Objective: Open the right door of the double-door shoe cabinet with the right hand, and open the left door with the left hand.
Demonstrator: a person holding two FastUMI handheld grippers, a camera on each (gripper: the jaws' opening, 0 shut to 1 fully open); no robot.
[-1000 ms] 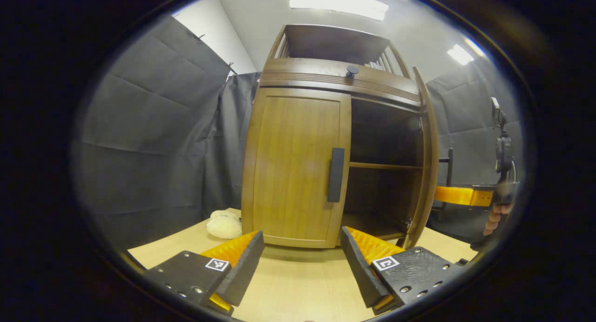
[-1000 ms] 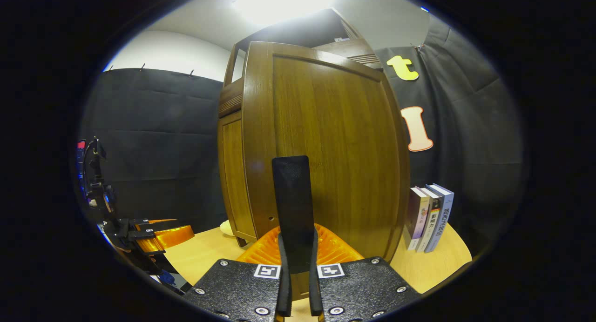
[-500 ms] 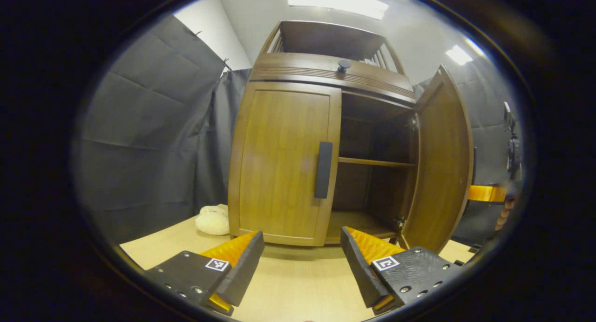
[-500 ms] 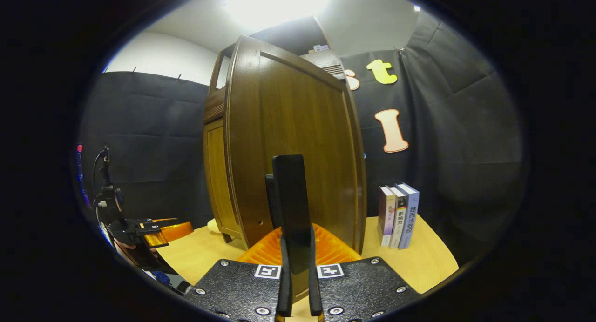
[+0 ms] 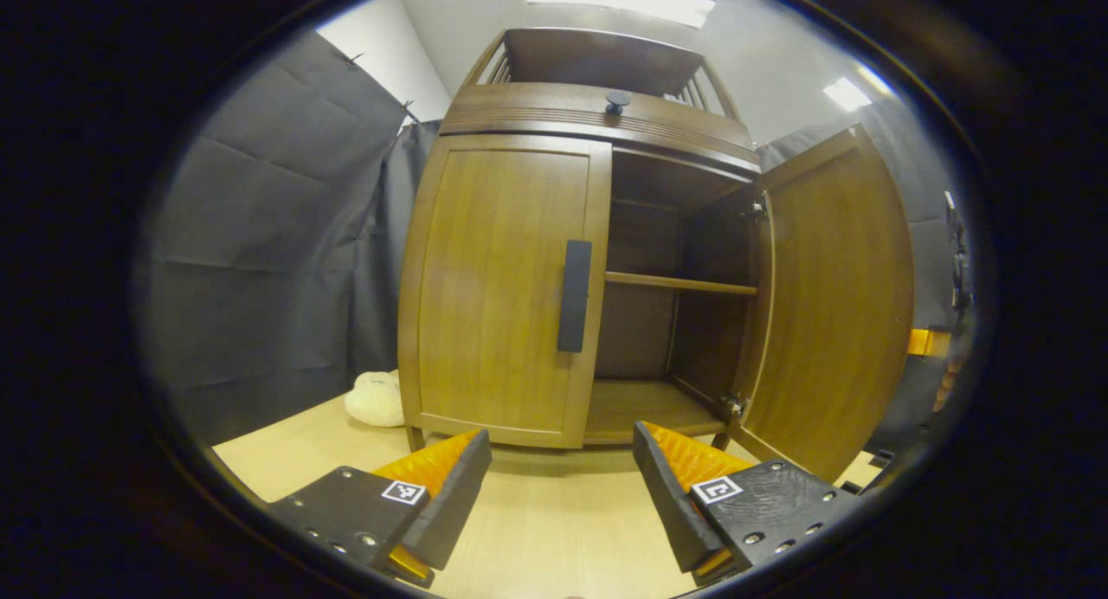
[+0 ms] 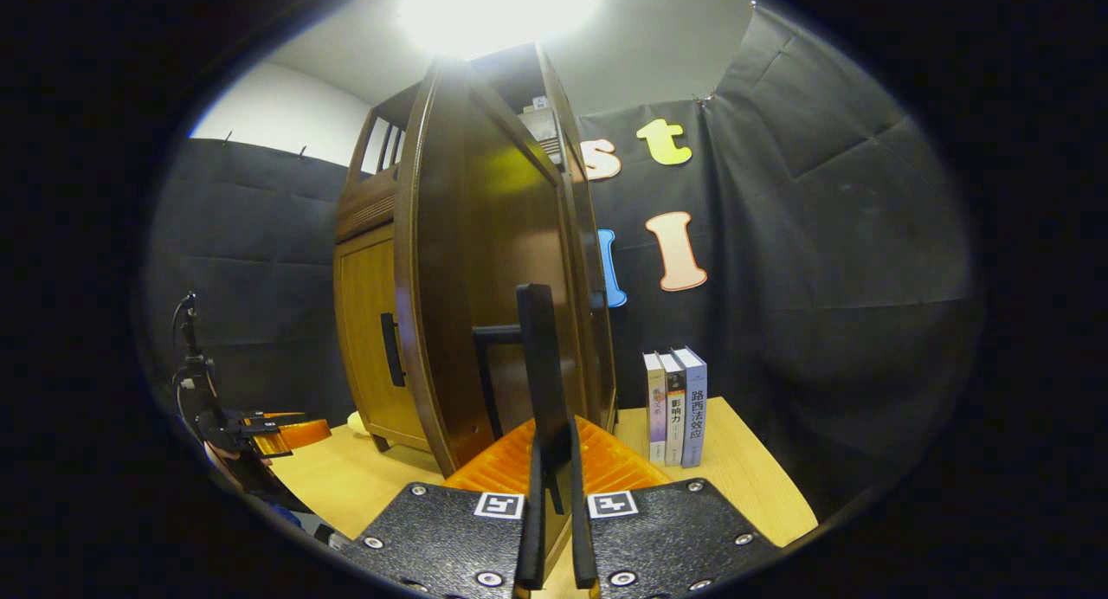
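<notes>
The wooden shoe cabinet (image 5: 597, 114) stands on the table. Its left door (image 5: 498, 287) is closed, with a dark vertical handle (image 5: 574, 296) at its inner edge. The right door (image 5: 831, 296) is swung wide open, showing a shelf (image 5: 679, 282) inside. My left gripper (image 5: 561, 486) is open, low over the table in front of the left door, apart from its handle. In the right gripper view my right gripper (image 6: 554, 530) is shut on the right door's dark handle (image 6: 538, 365), with the door (image 6: 485, 261) seen nearly edge-on. The left gripper (image 6: 277, 433) shows far left there.
A pale fluffy object (image 5: 374, 400) lies on the table left of the cabinet. Three upright books (image 6: 677, 404) stand on the table (image 6: 744, 478) right of the open door. A round dark knob (image 5: 618, 100) sits on the cabinet's upper drawer front. Black cloth walls surround the table.
The right door has swung from roughly half open to wide open, pulled by my right gripper on its handle. My left gripper has drifted slightly right and stays open.
</notes>
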